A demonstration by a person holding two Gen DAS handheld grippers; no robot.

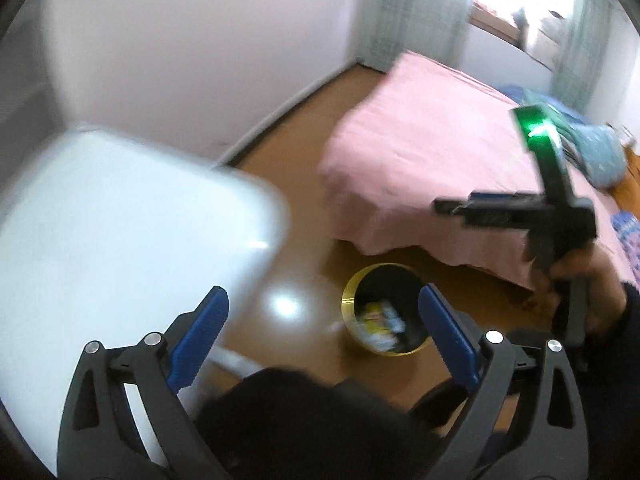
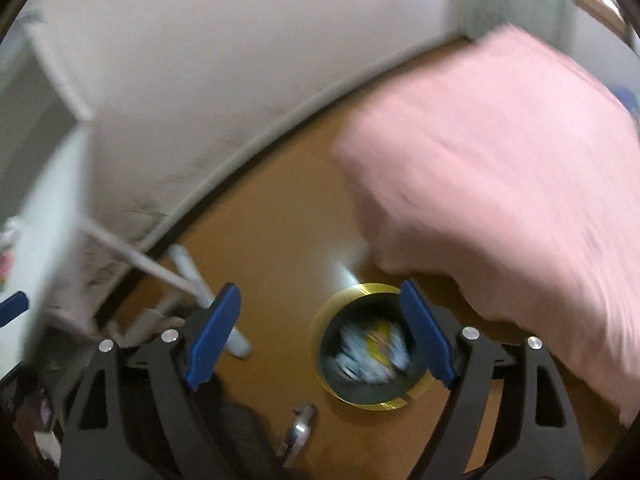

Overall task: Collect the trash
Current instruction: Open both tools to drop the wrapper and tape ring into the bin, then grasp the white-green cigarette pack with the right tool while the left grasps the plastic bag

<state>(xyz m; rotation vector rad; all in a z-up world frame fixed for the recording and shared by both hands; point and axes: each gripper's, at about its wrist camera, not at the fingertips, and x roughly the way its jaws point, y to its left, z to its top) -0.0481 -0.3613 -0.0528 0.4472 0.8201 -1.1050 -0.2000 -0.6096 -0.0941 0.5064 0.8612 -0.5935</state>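
Note:
A round bin with a gold rim [image 1: 349, 300] stands on the brown floor by the bed corner; it also shows in the right wrist view [image 2: 320, 320]. Crumpled white, blue and yellow trash [image 1: 382, 326] lies inside it, also seen in the right wrist view [image 2: 372, 350]. My left gripper [image 1: 322, 334] is open and empty, above and left of the bin. My right gripper [image 2: 320, 334] is open and empty, above the bin. The right gripper's body [image 1: 560, 212], held in a hand, shows in the left wrist view over the bed.
A bed with a pink sheet [image 1: 420, 152] fills the right side, with blue bedding [image 1: 600, 148] at its far end. A white table [image 1: 120, 232] stands at the left, its legs in the right wrist view [image 2: 160, 272]. A white wall and grey baseboard [image 2: 240, 152] run behind.

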